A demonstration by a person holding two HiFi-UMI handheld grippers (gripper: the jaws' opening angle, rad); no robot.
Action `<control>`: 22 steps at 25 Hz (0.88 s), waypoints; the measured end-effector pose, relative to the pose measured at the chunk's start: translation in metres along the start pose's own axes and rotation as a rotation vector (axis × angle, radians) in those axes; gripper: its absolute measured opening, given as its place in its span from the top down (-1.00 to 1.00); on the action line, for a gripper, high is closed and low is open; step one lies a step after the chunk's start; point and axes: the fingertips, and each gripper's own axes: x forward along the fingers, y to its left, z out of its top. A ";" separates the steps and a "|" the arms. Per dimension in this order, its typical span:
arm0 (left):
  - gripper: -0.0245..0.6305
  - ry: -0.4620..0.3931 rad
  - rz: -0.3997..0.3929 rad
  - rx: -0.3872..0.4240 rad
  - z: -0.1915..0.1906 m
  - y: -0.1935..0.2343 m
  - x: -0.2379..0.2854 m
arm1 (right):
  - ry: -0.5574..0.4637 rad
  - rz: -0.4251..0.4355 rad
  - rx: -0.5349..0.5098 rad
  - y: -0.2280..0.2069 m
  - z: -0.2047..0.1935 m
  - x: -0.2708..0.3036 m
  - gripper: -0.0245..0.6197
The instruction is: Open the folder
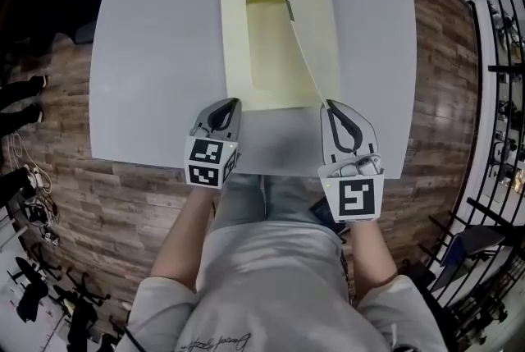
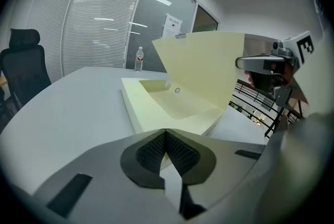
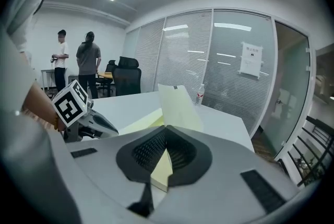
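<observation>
1. Broadly, the grey table (image 1: pixel 148 55) fills the upper half of the head view. The pale yellow folder (image 1: pixel 236 55) lies at its middle, its long axis running from the bottom of the frame toward the top.
2. Its cover (image 1: pixel 310 14) stands raised off the base and appears to be hinged along the folder's right long edge. The free edge slants from top centre down to the near right corner.
3. The right gripper (image 1: pixel 328 104) is clamped on that near right corner; in the right gripper view the yellow sheet runs between its closed pads. This is the working hand, so the next move likely swings the cover over toward the right of the frame, across the long axis.
4. The left gripper (image 1: pixel 235 102) has its jaws together with nothing clearly between them. Its tip sits at the folder's near left corner, and I cannot tell whether it presses the base down.
5. No writing can be read. The marker cubes (image 1: pixel 212 162) carry only black-and-white squares. A notice (image 3: pixel 251 59) on the glass wall (image 3: pixel 219 82) and the label on a bottle (image 2: pixel 139 59) are too small to read.
</observation>
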 end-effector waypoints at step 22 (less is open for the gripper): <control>0.90 0.034 0.014 0.023 0.002 0.000 -0.001 | 0.115 -0.260 0.388 -0.130 -0.093 -0.064 0.85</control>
